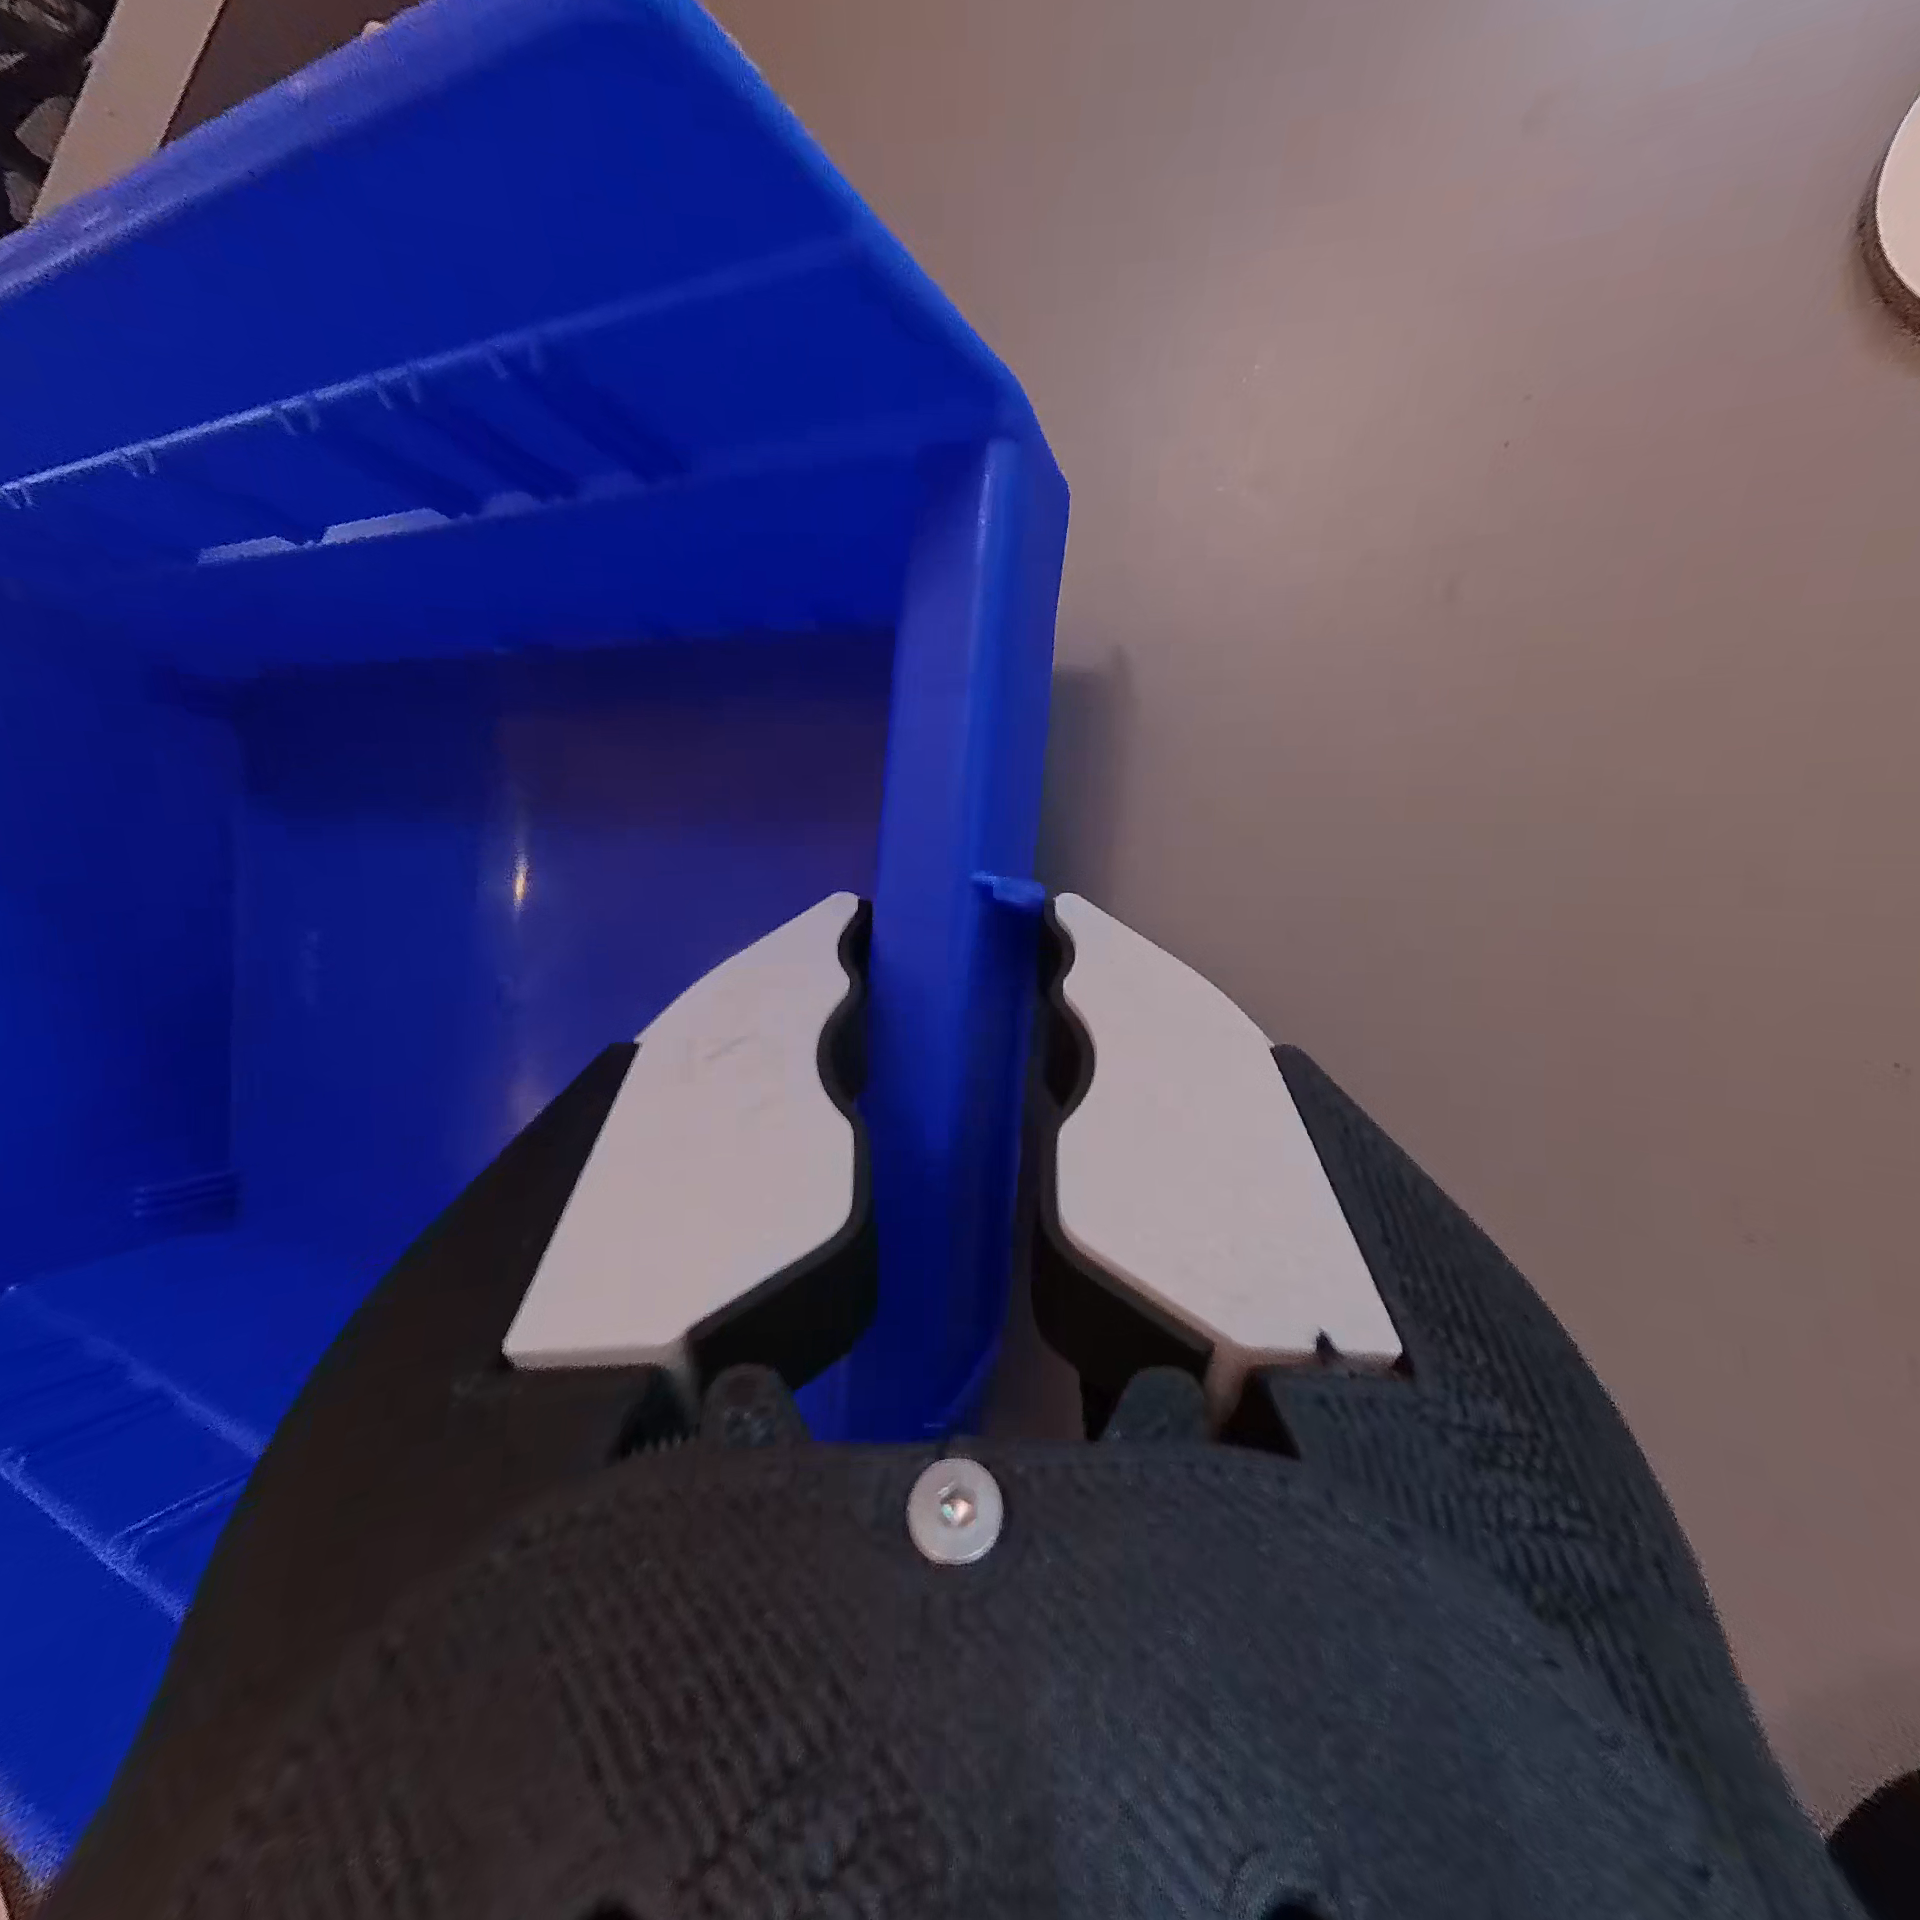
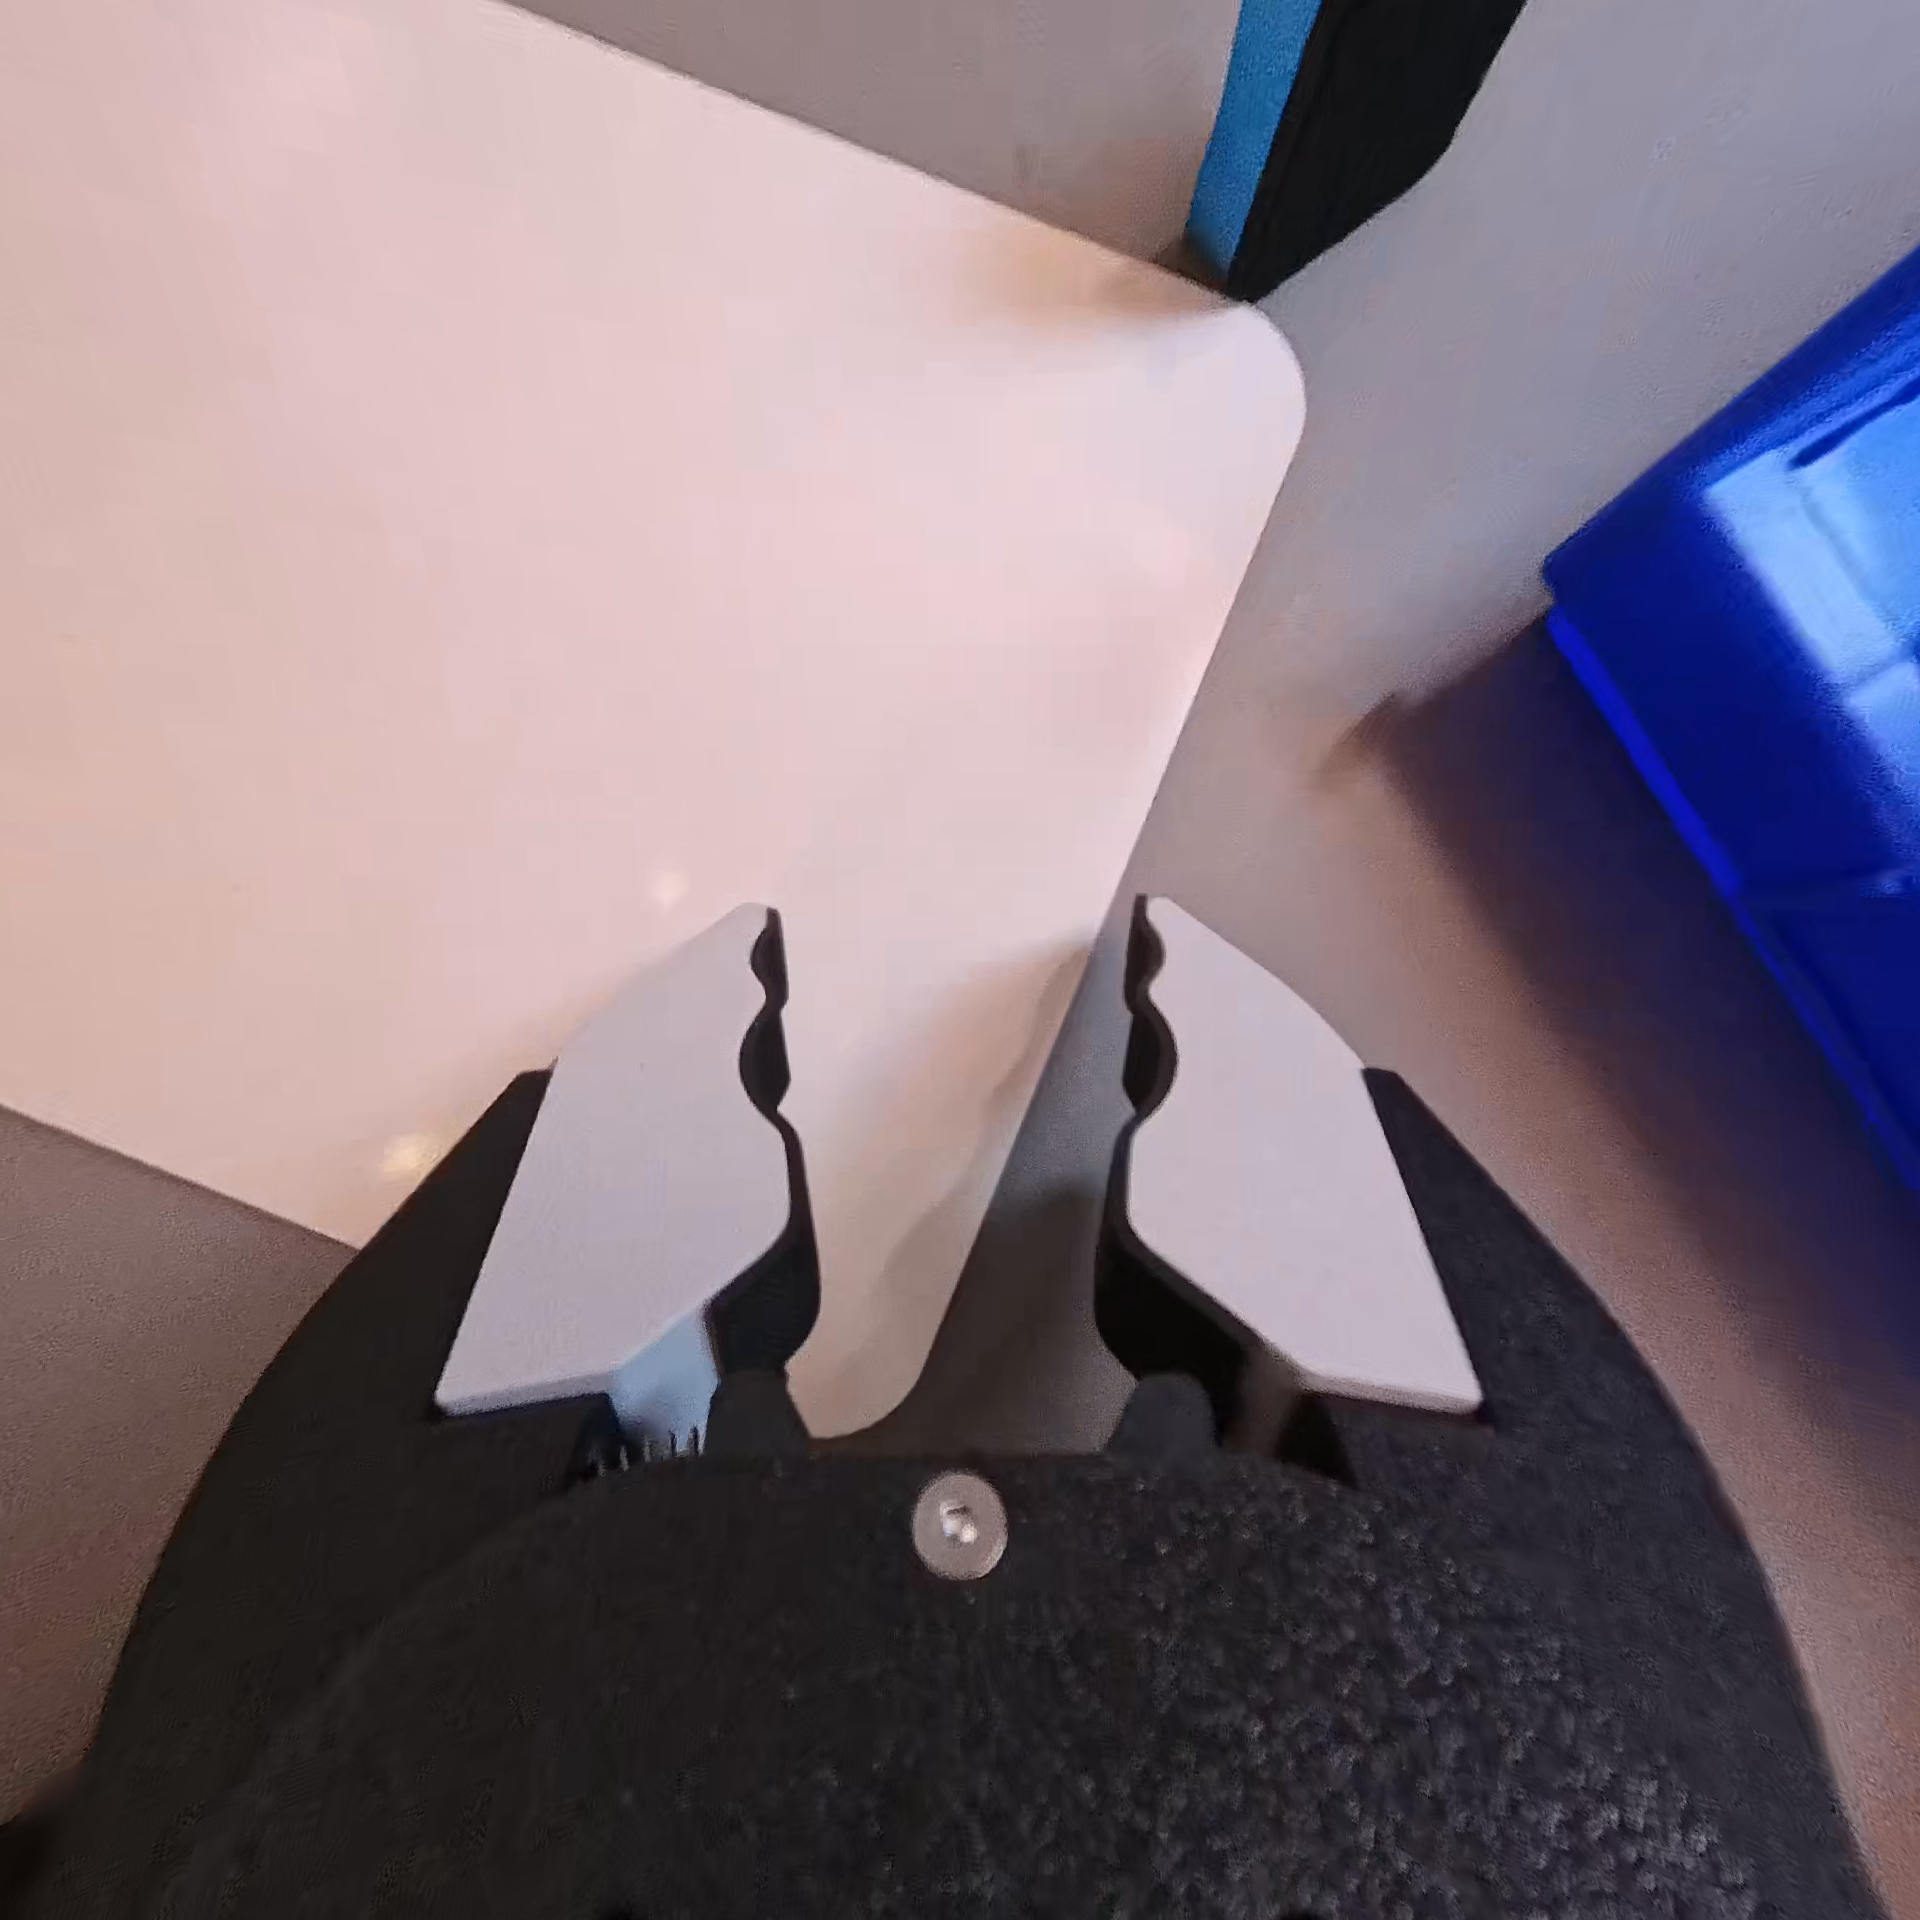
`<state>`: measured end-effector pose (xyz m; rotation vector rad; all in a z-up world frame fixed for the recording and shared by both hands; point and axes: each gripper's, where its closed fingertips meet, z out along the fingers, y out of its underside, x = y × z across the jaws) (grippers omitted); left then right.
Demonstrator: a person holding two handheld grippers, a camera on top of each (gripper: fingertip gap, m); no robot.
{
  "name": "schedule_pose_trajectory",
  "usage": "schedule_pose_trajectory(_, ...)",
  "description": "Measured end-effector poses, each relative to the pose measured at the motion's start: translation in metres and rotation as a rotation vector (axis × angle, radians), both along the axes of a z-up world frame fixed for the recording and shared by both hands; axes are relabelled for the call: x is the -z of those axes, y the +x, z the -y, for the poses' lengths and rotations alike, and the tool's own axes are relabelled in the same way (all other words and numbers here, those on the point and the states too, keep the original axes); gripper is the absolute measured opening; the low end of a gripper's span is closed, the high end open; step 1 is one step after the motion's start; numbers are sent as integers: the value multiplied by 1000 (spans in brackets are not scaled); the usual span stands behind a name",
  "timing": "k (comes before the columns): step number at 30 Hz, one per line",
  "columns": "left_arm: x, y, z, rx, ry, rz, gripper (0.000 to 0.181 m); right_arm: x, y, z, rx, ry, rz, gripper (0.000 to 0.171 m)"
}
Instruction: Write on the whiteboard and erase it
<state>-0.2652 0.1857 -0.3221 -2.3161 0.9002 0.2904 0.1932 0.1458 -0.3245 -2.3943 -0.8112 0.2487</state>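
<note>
A white whiteboard (image 2: 571,623) with rounded corners lies flat on the table, and the part I see is blank. My right gripper (image 2: 956,920) is open and empty, hovering over the board's near right edge. A blue and black block (image 2: 1340,135), possibly the eraser, stands past the board's far corner. My left gripper (image 1: 956,914) is shut on the right side wall of a blue plastic bin (image 1: 468,520). No marker is in view.
The grey-brown table (image 1: 1455,623) stretches to the right of the bin. A corner of the whiteboard (image 1: 1896,208) shows at the right edge of the left wrist view. The blue bin (image 2: 1766,675) stands to the right of the board. Across from one pair of fingers to the other is roughly 45 centimeters.
</note>
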Motion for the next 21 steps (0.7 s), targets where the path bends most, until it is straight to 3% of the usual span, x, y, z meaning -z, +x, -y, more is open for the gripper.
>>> schedule_pose_trajectory(3,0,0,1,6,-4,4,32,-42,19,-20,61,219,-50,64)
schedule_pose_trajectory(6,1,0,2,15,-6,-9,35,-71,65,-36,121,363,75,67)
schedule_pose_trajectory(12,4,-2,4,19,-20,-39,42,-30,119,-63,-41,200,454,74)
schedule_pose_trajectory(15,6,-10,4,3,-21,-81,34,-15,141,-77,-118,165,644,53)
schedule_pose_trajectory(17,6,-11,4,10,-25,-78,33,-8,144,-79,-160,165,674,35)
schedule_pose_trajectory(21,5,-13,5,53,-21,-131,32,-11,133,-62,-236,234,707,33)
